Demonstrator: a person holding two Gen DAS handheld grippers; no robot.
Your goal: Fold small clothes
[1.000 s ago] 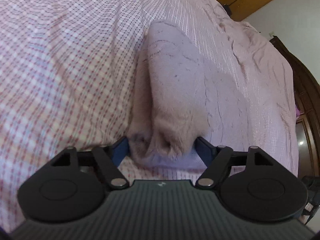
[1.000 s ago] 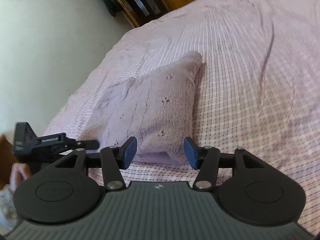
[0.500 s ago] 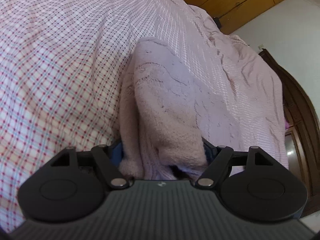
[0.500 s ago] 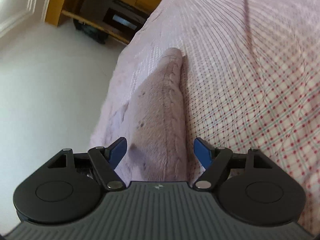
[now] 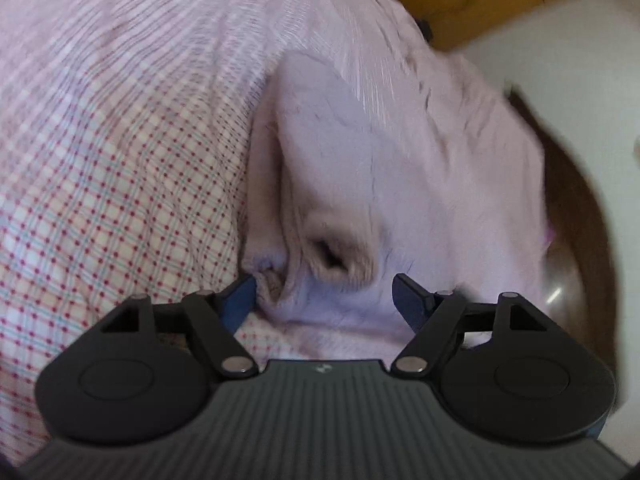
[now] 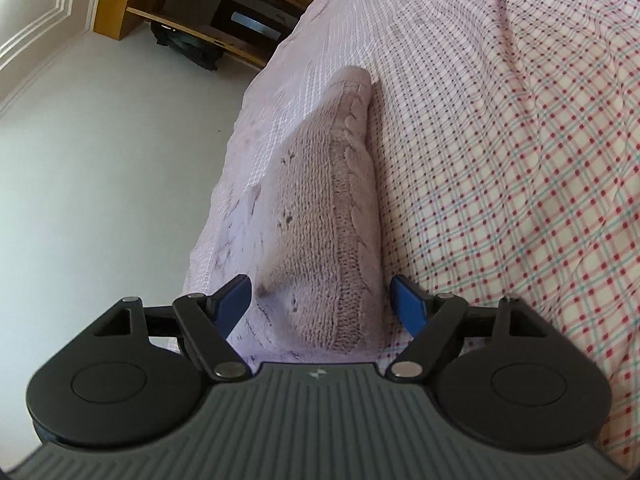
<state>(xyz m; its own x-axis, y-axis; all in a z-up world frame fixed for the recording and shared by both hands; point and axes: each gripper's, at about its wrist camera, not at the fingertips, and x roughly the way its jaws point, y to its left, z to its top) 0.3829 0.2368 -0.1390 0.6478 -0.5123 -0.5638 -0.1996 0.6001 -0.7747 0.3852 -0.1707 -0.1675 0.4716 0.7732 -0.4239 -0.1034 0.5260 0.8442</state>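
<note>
**Both claws released beside a folded knit on the bed**

Left wrist view: the left claw (image 5: 324, 294) is standing released, its blue pads spread wide. The left pad (image 5: 239, 300) is lying just beside the bunched near edge of the knit (image 5: 340, 168); whether it is touching is unclear. The right pad (image 5: 408, 300) is sitting apart from the fabric's raised fold. The knit, a pale lilac garment, is lying folded on the bed (image 5: 120, 184), which is covered by a checked sheet with red dots. A dark opening is showing at the garment's near end. The picture is blurring toward its right side, where a wooden frame (image 5: 580, 208) is curving past the mattress edge.

Right wrist view: the right claw (image 6: 322, 298) is likewise standing released, with the knit (image 6: 332, 208) lying between its pads and gripped by neither. The garment is resting near the bed's (image 6: 500, 160) left edge, its cable-stitched side facing up. Beyond the edge, the floor (image 6: 112, 168) and a wooden shelf unit (image 6: 224, 12) are showing.
</note>
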